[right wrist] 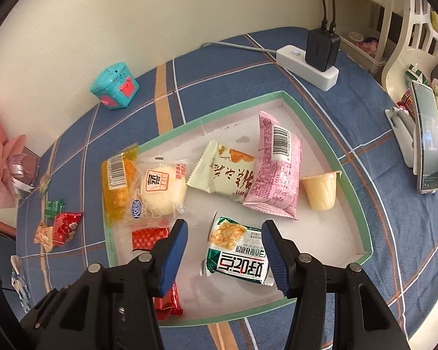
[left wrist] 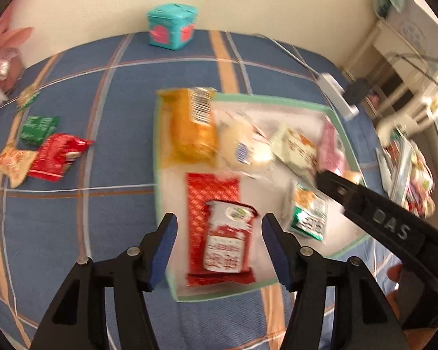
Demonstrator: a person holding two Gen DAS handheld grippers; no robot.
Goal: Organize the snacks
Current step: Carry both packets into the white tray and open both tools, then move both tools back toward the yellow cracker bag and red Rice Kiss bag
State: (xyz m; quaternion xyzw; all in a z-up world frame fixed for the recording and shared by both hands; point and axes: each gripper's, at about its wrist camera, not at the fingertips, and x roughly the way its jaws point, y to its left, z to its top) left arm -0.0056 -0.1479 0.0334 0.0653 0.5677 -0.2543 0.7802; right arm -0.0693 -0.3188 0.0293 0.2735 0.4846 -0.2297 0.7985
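A white tray with a green rim lies on the blue checked cloth and holds several snack packets. My left gripper hovers open over a red-and-white packet at the tray's near end, its pads apart from it. My right gripper is open above a green-and-white cracker packet, not touching it. Further in lie an orange packet, a round bun, a cream packet, a pink packet and a jelly cup. Green, red and beige sweets lie loose on the cloth, left of the tray.
A teal toy box stands by the wall. A white power strip with a black charger sits behind the tray. A phone on a stand is at the right edge, pink flowers at the left.
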